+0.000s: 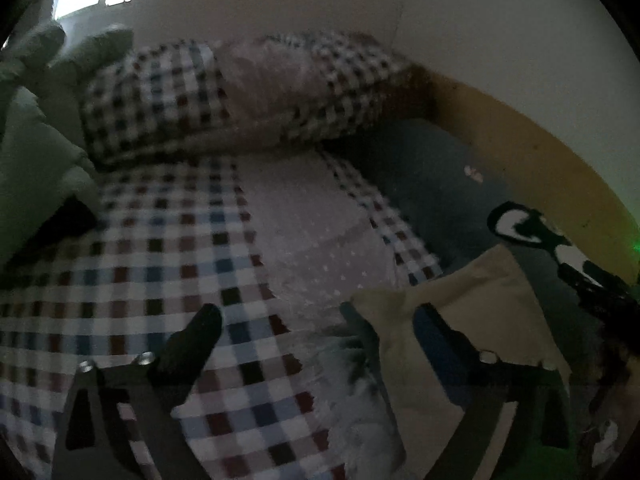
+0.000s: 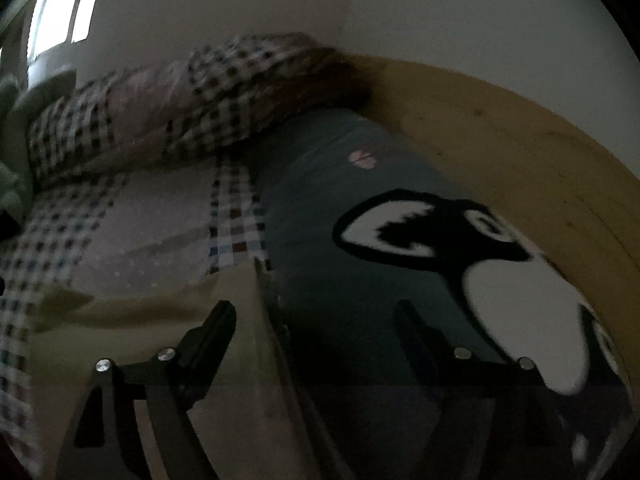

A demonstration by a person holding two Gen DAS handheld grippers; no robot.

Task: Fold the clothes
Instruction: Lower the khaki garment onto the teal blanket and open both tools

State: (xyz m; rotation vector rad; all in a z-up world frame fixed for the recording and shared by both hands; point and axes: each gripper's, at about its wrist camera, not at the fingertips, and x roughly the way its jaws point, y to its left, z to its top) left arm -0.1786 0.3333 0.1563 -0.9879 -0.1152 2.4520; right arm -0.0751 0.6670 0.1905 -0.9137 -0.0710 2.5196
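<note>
A folded beige garment (image 1: 488,300) lies on the bed at the lower right of the left wrist view. My left gripper (image 1: 320,332) hovers open at its left edge. One of its fingers (image 1: 440,340) is over the cloth, the other over the checked sheet (image 1: 160,260), and nothing is between them. In the right wrist view the beige garment (image 2: 152,340) fills the lower left. My right gripper (image 2: 316,320) stands open above its right edge. Its left finger is over the beige cloth and its right finger over a dark teal cover (image 2: 320,208). Neither gripper holds anything.
The teal cover bears a large black-and-white print (image 2: 420,228). A checked pillow (image 1: 240,88) lies at the head of the bed against the wall. A wooden bed rail (image 2: 520,140) runs along the right. Green bedding (image 1: 36,140) is bunched at the left. Pale fluffy fabric (image 1: 360,408) lies beside the beige garment.
</note>
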